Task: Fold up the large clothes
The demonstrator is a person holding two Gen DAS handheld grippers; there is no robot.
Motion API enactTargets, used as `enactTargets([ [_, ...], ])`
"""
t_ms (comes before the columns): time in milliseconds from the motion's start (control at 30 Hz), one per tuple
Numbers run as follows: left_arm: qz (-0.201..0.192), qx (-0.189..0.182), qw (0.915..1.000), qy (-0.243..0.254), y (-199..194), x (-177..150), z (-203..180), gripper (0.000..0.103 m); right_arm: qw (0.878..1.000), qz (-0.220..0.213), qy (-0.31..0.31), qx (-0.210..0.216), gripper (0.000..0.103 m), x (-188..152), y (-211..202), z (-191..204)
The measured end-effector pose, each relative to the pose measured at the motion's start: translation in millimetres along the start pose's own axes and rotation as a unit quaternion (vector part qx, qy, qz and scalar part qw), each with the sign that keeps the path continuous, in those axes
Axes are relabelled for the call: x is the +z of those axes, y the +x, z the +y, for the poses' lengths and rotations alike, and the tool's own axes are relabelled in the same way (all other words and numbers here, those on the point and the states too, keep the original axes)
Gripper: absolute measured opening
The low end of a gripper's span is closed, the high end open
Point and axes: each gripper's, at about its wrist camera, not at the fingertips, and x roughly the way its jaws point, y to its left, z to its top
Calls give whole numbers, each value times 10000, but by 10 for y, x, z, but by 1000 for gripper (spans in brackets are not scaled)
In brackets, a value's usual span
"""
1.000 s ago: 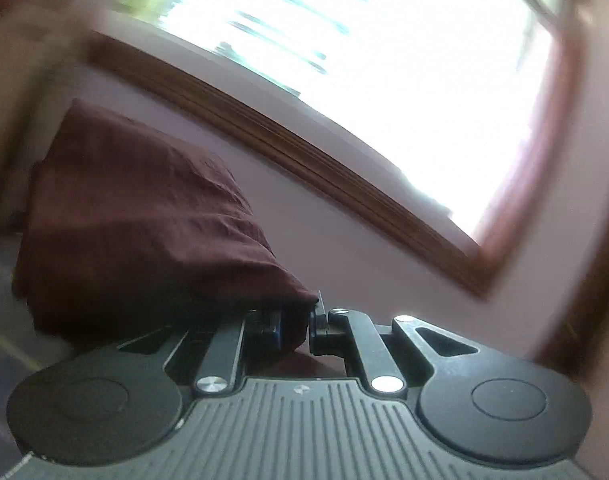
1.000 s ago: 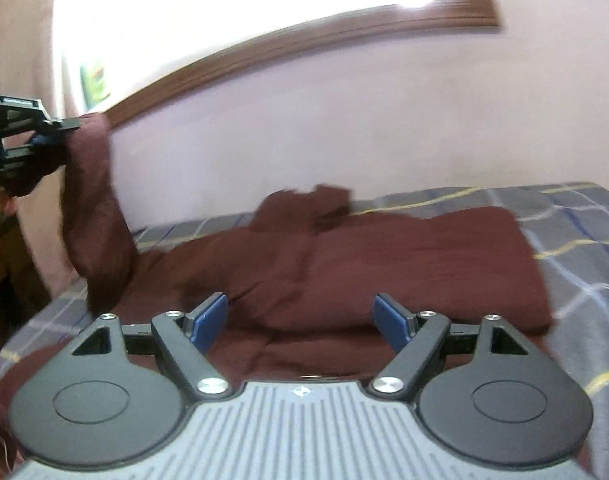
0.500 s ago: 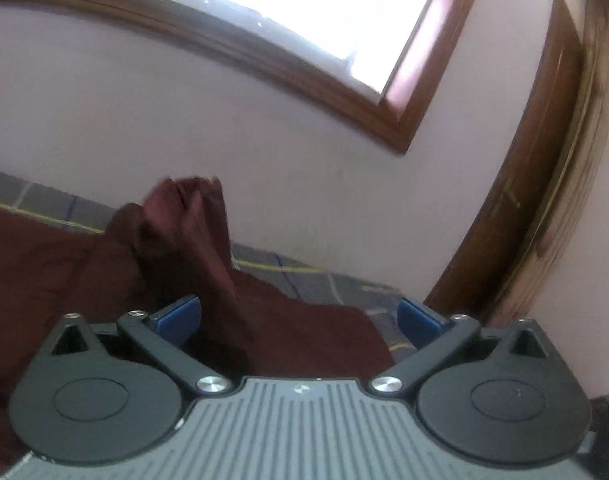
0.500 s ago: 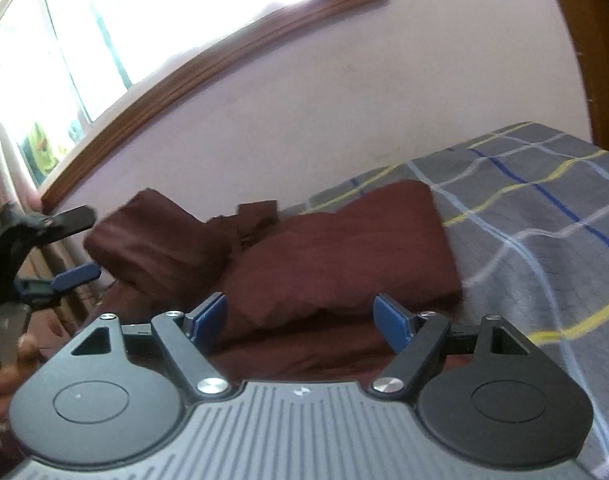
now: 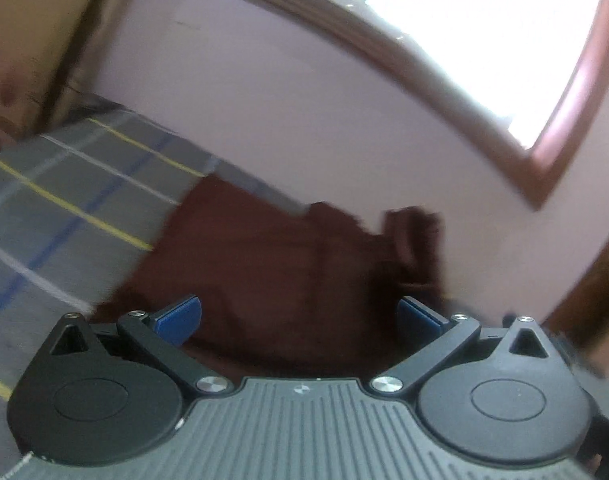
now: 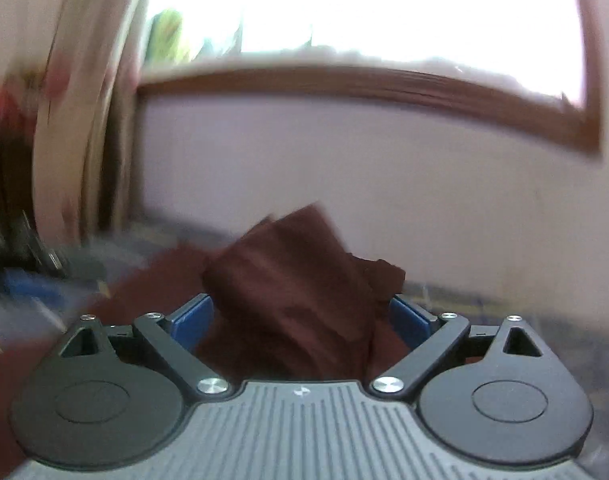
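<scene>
Left wrist view shows my left gripper spread wide and empty over the maroon garment, which lies on the checked bedspread. My right gripper has just been opening, cloth bunched loosely between its jaws. I judge one fold laid, with the rumpled end left to flatten.

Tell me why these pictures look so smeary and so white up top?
Left wrist view: the blanket and cloth are smeared by motion, and the window glares white. Right wrist view: the curtain streaks, and its window is washed out too.
</scene>
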Motion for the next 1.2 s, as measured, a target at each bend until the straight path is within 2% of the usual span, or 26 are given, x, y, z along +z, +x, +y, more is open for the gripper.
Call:
enactTargets([
  [33, 40, 116, 9999, 70, 7, 31, 5, 102, 9992, 103, -342, -156, 95, -20, 157, 122],
  [67, 69, 297, 9994, 176, -31, 41, 38, 102, 9978, 159, -577, -285, 82, -48, 276, 187],
  [100, 72, 483, 9984, 298, -25, 40, 20, 102, 9960, 284, -740, -404, 40, -79, 412, 197],
  [133, 71, 618, 9970, 466, -32, 8, -15, 102, 9961, 488, -598, -434, 26, -79, 512, 122],
  [200, 31, 772, 9943, 731, -54, -15, -37, 102, 9972, 538, 128, -509, 17, -60, 496, -172],
  [267, -94, 907, 9913, 947, -76, -36, -78, 102, 9943, 403, 529, -832, 15, -80, 379, -496],
  [333, -103, 892, 9898, 1104, -60, -65, -136, 103, 9870, 457, 1073, -1108, 15, -167, 243, -904],
  [433, -17, 836, 9894, 1186, 19, -95, -196, 103, 9680, 782, 2063, -1193, 16, -449, 132, -1471],
  [467, 28, 803, 9895, 1204, 55, -111, -213, 103, 9613, 927, 2354, -1094, 21, -558, 135, -1615],
  [500, 85, 790, 9892, 1231, 97, -135, -229, 103, 9481, 1112, 2861, -833, 31, -713, 148, -1799],
  [533, 148, 786, 9887, 1271, 137, -157, -251, 103, 9245, 1229, 3565, -553, 40, -904, 147, -1995],
  [567, 190, 784, 9882, 1305, 166, -183, -268, 103, 9009, 1193, 4157, -378, 59, -1076, 114, -2137],
  [600, 229, 798, 9875, 1341, 185, -209, -291, 103, 8785, 1045, 4657, -229, 68, -1242, 52, -2253],
  [667, 337, 861, 9854, 1428, 238, -261, -321, 103, 8502, 742, 5212, -17, 68, -1462, -93, -2407],
  [700, 387, 868, 9848, 1456, 252, -279, -330, 103, 8459, 617, 5297, -23, 68, -1508, -169, -2439],
  [767, 431, 874, 9839, 1495, 265, -304, -336, 103, 8549, 338, 5172, -219, 70, -1529, -370, -2446],
  [900, 323, 917, 9835, 1523, 239, -303, -358, 103, 8932, 7, 4480, -388, 69, -1330, -599, -2323],
  [1000, 239, 997, 9802, 1693, 264, -284, -419, 103, 9274, 8, 3710, -486, 69, -1099, -534, -2137],
  [1100, 210, 1066, 9775, 1807, 336, -243, -472, 103, 9513, 103, 3050, -434, 69, -873, -317, -2000],
  [1200, 200, 1109, 9758, 1872, 453, -190, -510, 103, 9677, 279, 2466, -437, 69, -730, -66, -1802],
])
